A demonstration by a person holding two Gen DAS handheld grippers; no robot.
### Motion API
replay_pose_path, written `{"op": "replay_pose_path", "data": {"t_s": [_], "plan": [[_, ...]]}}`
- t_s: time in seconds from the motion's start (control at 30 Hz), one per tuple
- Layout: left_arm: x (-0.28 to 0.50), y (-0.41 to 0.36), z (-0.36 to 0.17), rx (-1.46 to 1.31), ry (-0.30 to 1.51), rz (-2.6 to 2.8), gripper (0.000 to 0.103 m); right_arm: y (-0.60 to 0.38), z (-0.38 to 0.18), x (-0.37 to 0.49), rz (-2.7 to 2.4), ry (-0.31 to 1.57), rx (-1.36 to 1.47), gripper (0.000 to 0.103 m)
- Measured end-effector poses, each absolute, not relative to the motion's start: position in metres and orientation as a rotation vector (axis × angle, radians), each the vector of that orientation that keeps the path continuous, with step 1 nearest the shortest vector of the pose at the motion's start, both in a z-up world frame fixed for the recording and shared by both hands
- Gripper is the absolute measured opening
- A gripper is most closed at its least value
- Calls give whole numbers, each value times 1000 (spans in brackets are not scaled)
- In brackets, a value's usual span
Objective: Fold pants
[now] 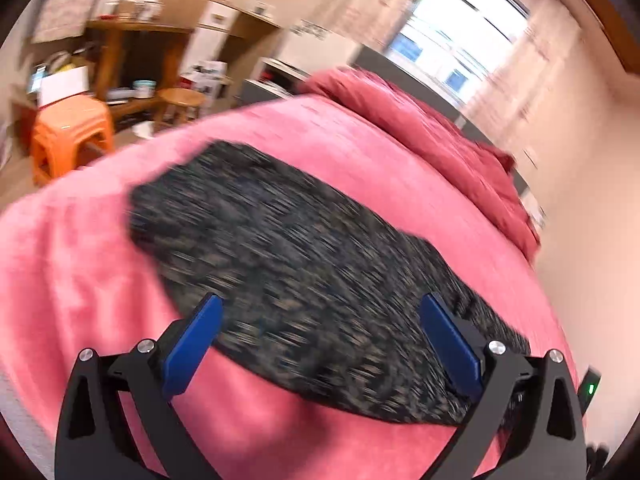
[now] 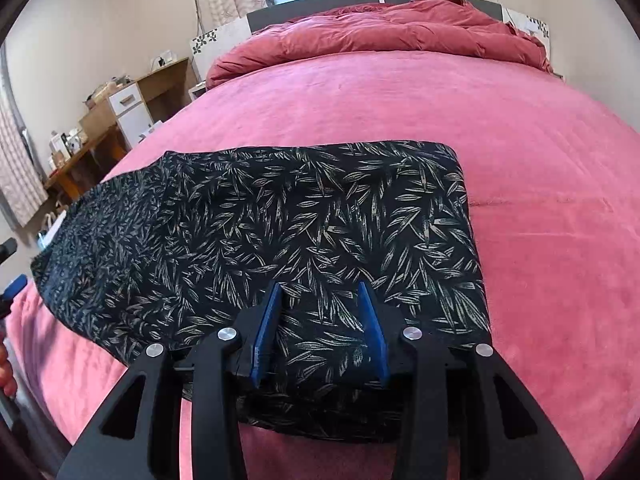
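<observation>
Black pants with a pale leaf print point(image 2: 280, 232) lie flat across the pink bedspread point(image 2: 520, 140), folded lengthwise. In the right wrist view my right gripper point(image 2: 320, 292) hovers over the near right end of the pants, its blue fingers point(image 2: 266, 328) partly apart with nothing between them. In the blurred left wrist view the pants point(image 1: 304, 280) stretch away from me, and my left gripper point(image 1: 320, 304) is wide open above their near end, empty. The left gripper's tip also shows at the far left edge of the right wrist view point(image 2: 12, 284).
A crumpled red duvet point(image 2: 380, 28) lies at the head of the bed by the dark headboard point(image 2: 312, 4). Wooden desks with clutter point(image 2: 120, 112) stand left of the bed. An orange plastic stool point(image 1: 72, 136) and a round wooden stool point(image 1: 180, 100) stand on the floor.
</observation>
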State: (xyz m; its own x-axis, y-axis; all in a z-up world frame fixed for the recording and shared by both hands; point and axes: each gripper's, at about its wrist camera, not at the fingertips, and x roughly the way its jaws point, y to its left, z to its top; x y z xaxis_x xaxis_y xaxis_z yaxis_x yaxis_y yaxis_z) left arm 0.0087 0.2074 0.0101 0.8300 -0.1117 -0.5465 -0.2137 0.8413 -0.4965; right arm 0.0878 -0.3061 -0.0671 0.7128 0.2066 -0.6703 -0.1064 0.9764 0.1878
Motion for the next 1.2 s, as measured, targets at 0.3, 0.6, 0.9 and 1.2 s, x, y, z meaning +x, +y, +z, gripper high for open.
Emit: {"op": "replay_pose_path", "data": {"t_s": [0.3,0.6,0.9,1.2], "plan": [[18,282,-24,-832,659,128,77,-320,-65,92,198,772,246,39],[70,291,-55,-816,732,119,49,-319,-66,92,192,767,226,39],[79,295,-36,-643,786,268,42,-314,-67,91,188,765,212,39],[96,312,-8,-607,702,154,12,-309,-67,88,181,759,193,39]]}}
